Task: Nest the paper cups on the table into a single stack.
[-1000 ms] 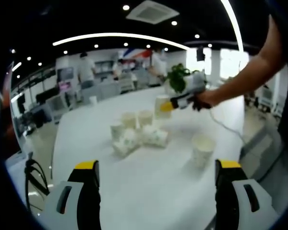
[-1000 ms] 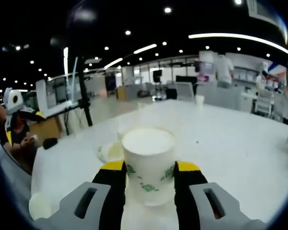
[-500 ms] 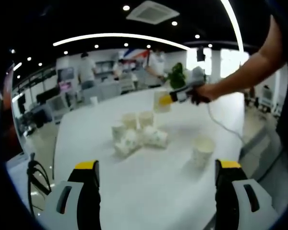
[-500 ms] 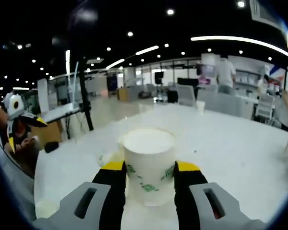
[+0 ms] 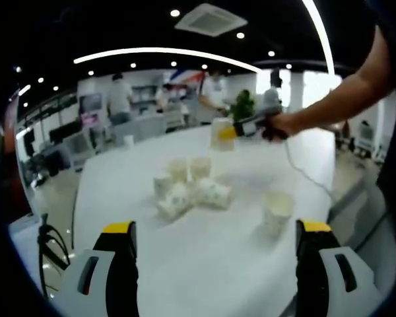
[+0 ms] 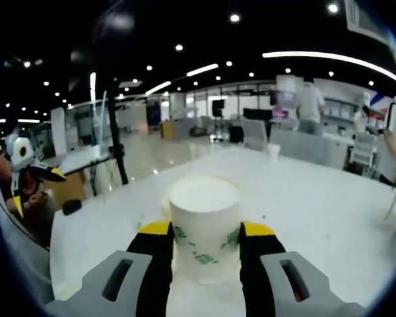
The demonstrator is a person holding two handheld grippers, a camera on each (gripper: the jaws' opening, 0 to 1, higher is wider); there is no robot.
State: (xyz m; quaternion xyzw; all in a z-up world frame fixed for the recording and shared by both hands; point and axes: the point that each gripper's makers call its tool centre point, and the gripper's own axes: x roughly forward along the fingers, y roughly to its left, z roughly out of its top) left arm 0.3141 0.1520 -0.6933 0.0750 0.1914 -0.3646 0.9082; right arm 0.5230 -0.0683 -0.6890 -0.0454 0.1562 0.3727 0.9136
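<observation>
One paper cup [image 6: 204,228] upright, clamped between right gripper [image 6: 206,246] jaws above table [image 6: 317,218].

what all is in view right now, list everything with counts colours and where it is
white paper cup with green print: one, held upright between the right hand-held gripper's jaws, raised above the table
cluster of white paper cups: several, exact count unclear, some upright and some tipped, mid-table in the left gripper view
lone white paper cup: one, upright, apart from the cluster, nearer the table's edge
small white cup: one, far end of the table
white table: one, long, under all the cups
green potted plant: one, behind the raised cup
people in the background: a few, standing far off
left hand-held gripper: yellow-tipped black jaws, wide apart, holding nothing
right hand-held gripper: yellow-tipped black jaws, clamped on the cup
</observation>
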